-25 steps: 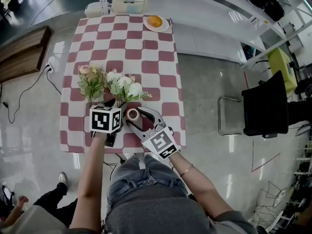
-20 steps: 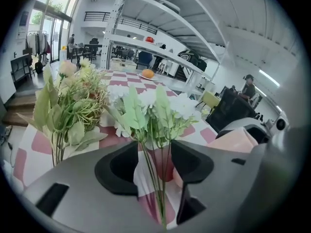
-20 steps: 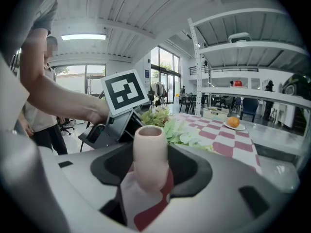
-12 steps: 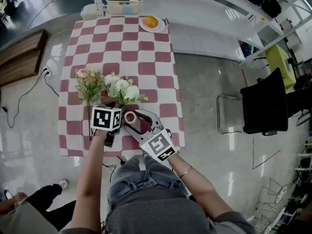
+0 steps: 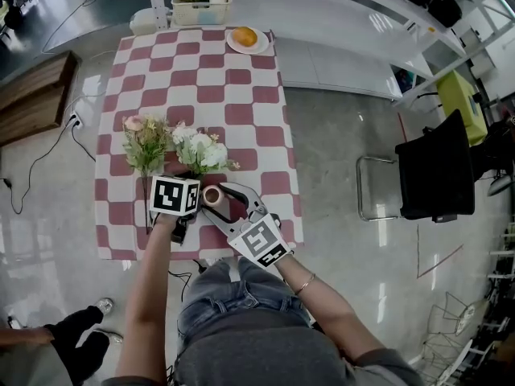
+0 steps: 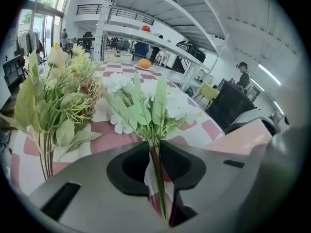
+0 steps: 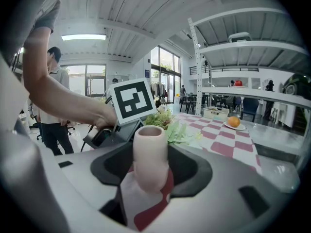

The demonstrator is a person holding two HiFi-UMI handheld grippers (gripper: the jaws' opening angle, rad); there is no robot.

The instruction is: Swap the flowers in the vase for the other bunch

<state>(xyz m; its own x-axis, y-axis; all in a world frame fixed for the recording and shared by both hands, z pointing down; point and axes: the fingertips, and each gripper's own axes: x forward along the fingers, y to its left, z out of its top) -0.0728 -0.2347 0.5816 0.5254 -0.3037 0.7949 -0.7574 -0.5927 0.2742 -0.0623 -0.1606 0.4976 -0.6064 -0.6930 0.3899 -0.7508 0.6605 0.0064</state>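
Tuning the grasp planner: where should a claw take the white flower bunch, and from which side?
Bare stems below the leaves, from the person's side: blooms point away, stems trail back. Left claw has just been closing there, stems between its jaws.

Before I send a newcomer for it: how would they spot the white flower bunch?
On the red-checked tablecloth, look toward the near edge. The white flower bunch is the one whose stems the fingers of the left gripper have just closed on; its neighbour is pink and yellow-green.
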